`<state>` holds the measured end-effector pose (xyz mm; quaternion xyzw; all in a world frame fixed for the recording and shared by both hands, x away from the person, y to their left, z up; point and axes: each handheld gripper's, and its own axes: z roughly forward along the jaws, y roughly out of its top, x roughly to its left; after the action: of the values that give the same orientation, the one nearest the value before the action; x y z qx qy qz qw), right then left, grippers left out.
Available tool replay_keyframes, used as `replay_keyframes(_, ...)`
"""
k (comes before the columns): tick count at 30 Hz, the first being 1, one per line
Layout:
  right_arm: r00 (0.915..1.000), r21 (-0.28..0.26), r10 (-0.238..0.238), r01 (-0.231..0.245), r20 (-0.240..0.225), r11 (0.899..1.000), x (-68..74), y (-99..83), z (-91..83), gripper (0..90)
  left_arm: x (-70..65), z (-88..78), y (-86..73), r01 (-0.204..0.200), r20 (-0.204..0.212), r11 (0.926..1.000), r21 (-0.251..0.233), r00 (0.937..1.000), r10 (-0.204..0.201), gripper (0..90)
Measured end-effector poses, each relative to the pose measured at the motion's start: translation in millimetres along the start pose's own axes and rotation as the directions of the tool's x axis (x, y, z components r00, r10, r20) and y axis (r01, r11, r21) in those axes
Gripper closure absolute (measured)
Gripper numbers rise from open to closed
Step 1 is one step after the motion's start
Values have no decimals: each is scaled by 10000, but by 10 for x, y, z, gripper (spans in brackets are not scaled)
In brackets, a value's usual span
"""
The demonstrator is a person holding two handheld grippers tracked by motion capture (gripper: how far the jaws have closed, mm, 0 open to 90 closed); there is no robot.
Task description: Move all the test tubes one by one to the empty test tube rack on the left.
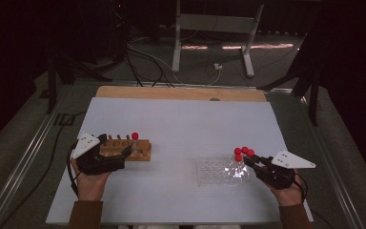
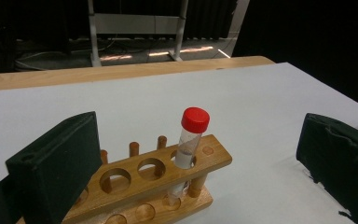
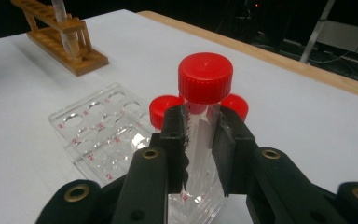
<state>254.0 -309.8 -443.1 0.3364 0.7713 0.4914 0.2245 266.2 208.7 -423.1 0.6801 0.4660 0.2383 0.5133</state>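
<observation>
Black tongs (image 1: 129, 150), grey three-cornered plates, brass-ringed screw holes, brown sleeves (image 1: 85, 214)

Four red-capped tubes (image 3: 205, 93), one wooden rack (image 2: 168, 177), one clear rack (image 3: 98, 135), two tongs (image 3: 200, 140).

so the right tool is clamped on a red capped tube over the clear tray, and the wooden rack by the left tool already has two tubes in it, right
Not quite: the wooden rack holds one red-capped tube, not two, as the left gripper view shows; its other holes are empty. The rest stands: the right tool is clamped on a red-capped tube over the clear tray, and the rack sits by the left tool.
</observation>
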Motion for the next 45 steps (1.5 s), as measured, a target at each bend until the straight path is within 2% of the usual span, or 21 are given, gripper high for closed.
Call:
replay_keyframes(8,10000,-275,15,-15,6,9996,0,115,-107,751,-7,5,0,4,19,10000,38,10000,-4,6)
replay_keyframes(14,9998,-290,-125,119,-175,9995,48,196,-139,750,-12,4,1,-42,38,9999,93,10000,42,6)
replay_keyframes(22,9987,-233,-144,133,-483,9996,75,252,-188,750,-50,-31,27,1,168,10000,-65,9999,0,6)
replay_keyframes(26,9973,-258,-166,148,-711,9996,109,276,-185,750,-126,-9,52,-168,294,9998,-54,9994,169,6)
replay_keyframes(30,9948,-264,-164,138,-1009,9996,160,296,-142,750,-256,58,77,-354,660,9994,42,9972,350,6)
replay_keyframes(31,9928,-263,-82,51,-1193,9996,187,303,-110,750,-307,79,96,-423,845,9991,58,9956,416,6)
replay_keyframes(35,9908,-175,-164,142,-1341,9997,245,317,-58,750,-504,132,170,-706,1357,9975,33,9883,695,6)
replay_keyframes(39,9874,-191,-177,149,-1571,9997,306,346,-4,750,-706,178,256,-1030,1914,9947,3,9763,1010,6)
replay_keyframes(43,9840,-190,-183,152,-1771,9997,370,384,63,750,-883,286,313,-1502,2142,9886,88,9660,1449,6)
replay_keyframes(45,9825,-159,-167,140,-1856,9998,399,400,99,750,-951,359,325,-1600,2305,9869,206,9613,1511,6)
